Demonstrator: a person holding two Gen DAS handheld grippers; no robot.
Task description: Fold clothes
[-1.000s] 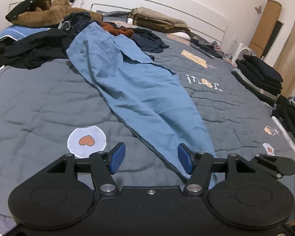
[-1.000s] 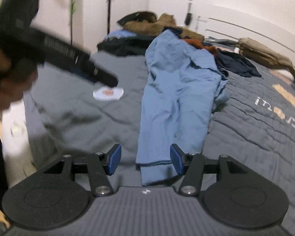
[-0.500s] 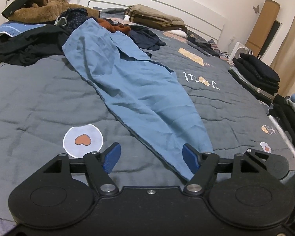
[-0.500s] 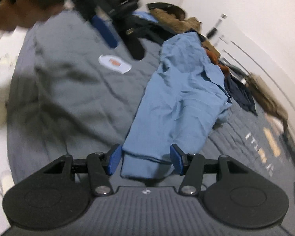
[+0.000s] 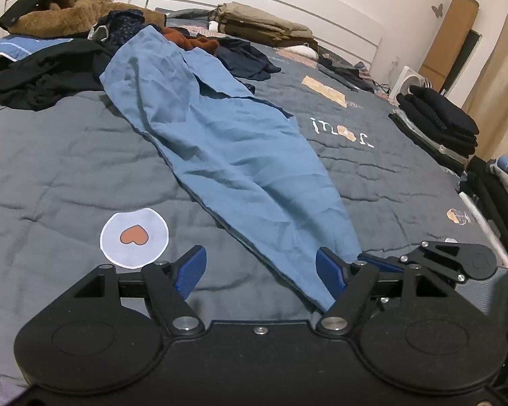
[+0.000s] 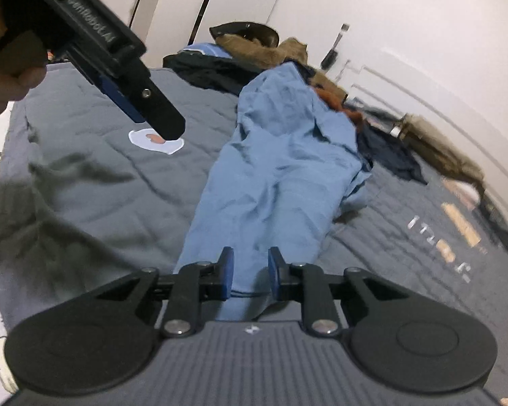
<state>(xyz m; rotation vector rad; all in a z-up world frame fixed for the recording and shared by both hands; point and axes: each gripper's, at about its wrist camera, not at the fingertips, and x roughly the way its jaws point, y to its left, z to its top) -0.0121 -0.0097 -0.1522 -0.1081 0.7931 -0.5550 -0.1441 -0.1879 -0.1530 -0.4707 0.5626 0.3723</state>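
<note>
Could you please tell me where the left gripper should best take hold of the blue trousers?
Probably at the near hem of the blue trousers, coming level from the bed's foot. That end lies flat by the open left gripper; the right gripper has just been closing there.

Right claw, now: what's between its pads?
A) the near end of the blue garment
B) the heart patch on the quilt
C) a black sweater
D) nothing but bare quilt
A: in the right wrist view the right claw has just been closing, and the near end of the blue garment lies between its pads.
</note>
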